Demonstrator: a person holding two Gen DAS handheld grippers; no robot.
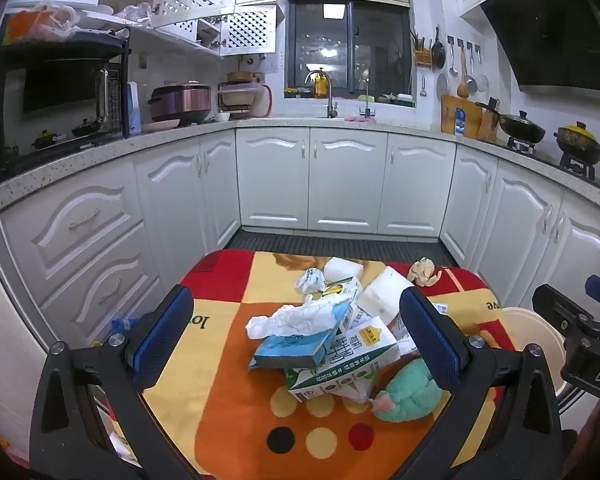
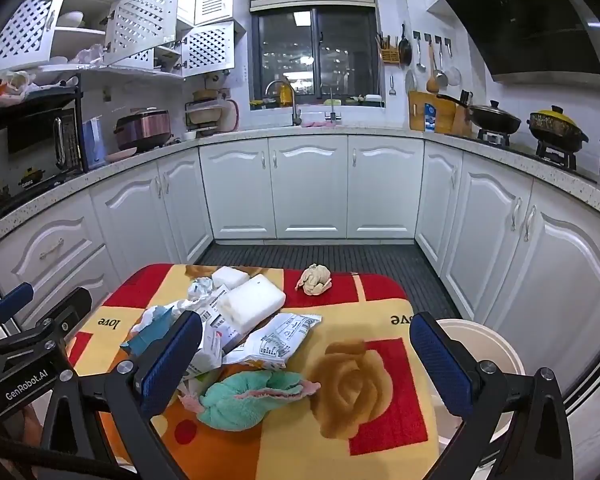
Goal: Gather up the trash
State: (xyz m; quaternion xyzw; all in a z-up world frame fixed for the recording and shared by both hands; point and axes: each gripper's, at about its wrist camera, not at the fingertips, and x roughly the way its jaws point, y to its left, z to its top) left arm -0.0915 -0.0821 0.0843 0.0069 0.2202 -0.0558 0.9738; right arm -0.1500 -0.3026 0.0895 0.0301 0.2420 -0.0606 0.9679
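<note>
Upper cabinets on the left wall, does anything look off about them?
Yes. Several lattice cabinet doors hang open and tilted at different angles, leaving shelves with bowls exposed, while the base cabinets below are all shut.

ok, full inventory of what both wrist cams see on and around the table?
table cloth: 1, red, yellow and orange, covers the table
foam blocks: 2, white, far left of the table
tan paper wad: 1, far edge, alone
printed wrapper: 1, white, centre
milk carton: 1, green and white, in the pile
blue box: 1, on the carton
white tissue: 1, on the blue box
teal cloth: 1, pink trim, near edge
bin: 1, cream, right of the table
left claw: open, empty
right claw: open, empty
</note>
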